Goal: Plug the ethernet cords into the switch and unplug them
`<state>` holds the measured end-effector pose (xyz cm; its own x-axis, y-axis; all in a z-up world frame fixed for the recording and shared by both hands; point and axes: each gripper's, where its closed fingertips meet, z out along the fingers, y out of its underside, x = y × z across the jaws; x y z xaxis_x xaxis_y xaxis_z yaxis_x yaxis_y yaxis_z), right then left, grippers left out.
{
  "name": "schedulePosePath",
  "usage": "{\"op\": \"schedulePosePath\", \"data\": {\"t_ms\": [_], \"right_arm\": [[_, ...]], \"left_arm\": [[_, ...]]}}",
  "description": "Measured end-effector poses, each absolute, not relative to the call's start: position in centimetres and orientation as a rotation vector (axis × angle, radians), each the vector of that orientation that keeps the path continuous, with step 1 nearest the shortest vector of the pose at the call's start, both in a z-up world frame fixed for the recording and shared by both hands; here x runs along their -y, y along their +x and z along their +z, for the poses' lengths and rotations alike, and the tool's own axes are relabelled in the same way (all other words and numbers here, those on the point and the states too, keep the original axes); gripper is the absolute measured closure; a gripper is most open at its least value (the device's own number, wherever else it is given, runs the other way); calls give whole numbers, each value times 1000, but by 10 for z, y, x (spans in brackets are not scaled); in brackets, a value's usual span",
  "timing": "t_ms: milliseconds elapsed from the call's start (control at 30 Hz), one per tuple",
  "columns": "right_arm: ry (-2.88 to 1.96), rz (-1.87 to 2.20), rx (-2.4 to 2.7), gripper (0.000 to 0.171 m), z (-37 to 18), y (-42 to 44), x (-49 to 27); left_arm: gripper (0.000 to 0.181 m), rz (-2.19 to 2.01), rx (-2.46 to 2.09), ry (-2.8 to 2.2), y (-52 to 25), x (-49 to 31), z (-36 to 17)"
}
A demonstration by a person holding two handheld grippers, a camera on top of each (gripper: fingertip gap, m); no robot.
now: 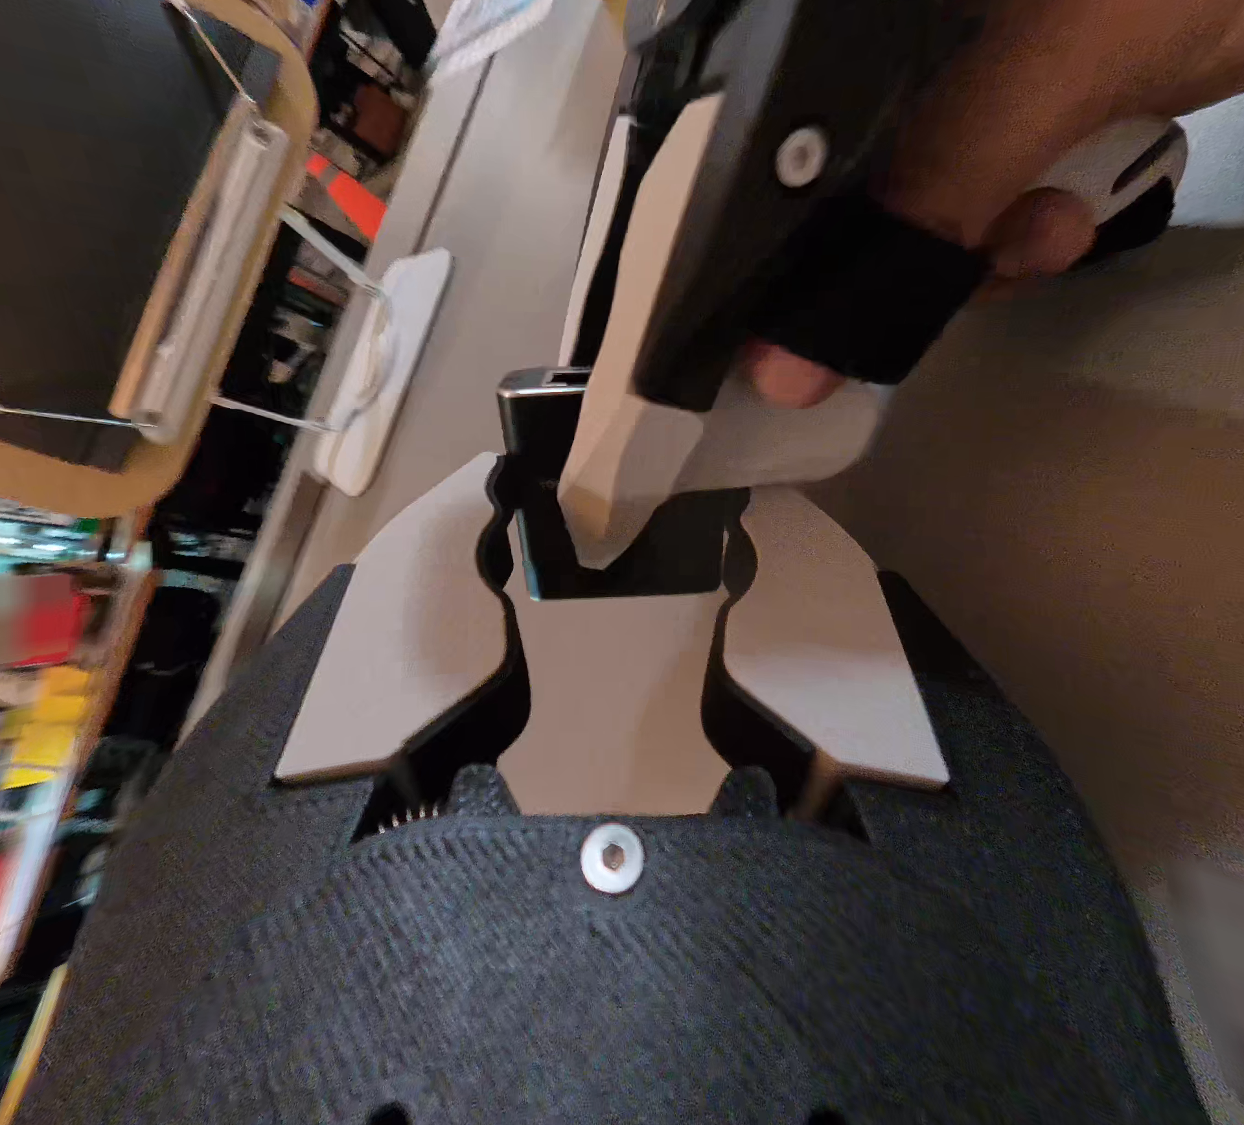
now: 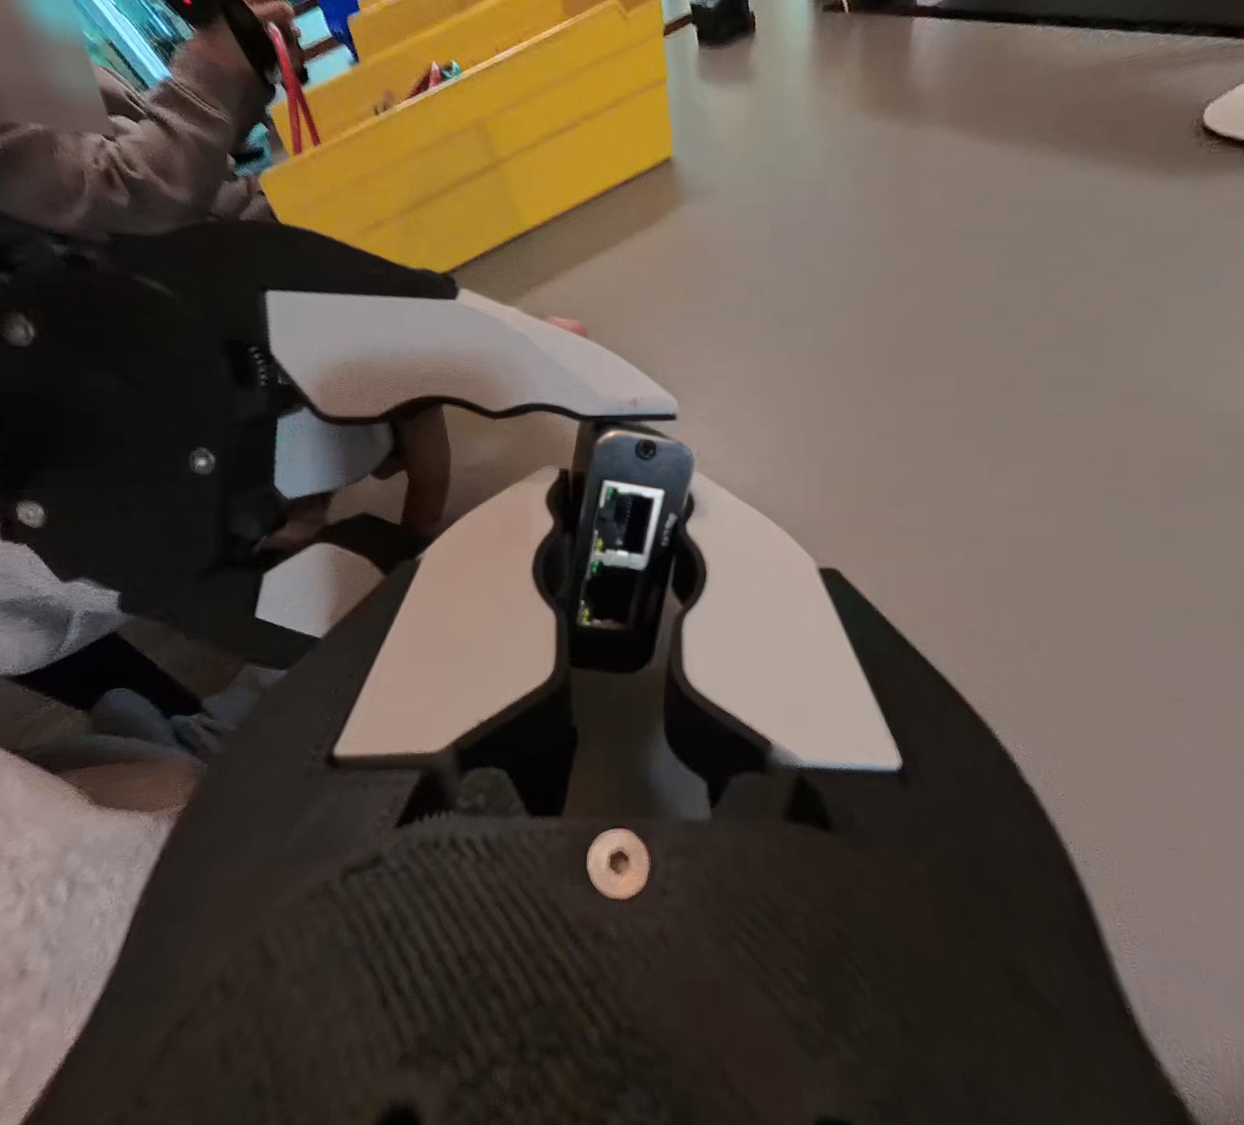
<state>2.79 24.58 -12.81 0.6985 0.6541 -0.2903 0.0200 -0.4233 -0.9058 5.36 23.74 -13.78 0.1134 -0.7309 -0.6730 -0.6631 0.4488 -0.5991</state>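
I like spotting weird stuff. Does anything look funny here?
Yes: both the left gripper and the right gripper clamp the same small black switch, and no cord is plugged into its ports.

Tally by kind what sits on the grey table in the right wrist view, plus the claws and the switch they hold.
Claws: 2, the right claw and the left claw
Switch: 1, the black switch clamped between both claws
Yellow bins: 2 at least, the yellow bins
Small black box: 1, the black box
Total: 6
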Motion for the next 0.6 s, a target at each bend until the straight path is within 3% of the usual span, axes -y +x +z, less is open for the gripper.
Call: {"op": "schedulePosePath", "data": {"t_ms": [200,400,600], "right_arm": [[-1697,1143,249,145,-92,55,-242],[-1570,1215,193,146,-71,78,-236],[-1521,1371,170,146,-68,66,-230]], "left_arm": [[116,-190,-1408,-1197,43,-238,-109],[113,-1101,-1207,-1524,52,-221,-110],[115,-1631,-1141,-1527,65,-187,-96]]}}
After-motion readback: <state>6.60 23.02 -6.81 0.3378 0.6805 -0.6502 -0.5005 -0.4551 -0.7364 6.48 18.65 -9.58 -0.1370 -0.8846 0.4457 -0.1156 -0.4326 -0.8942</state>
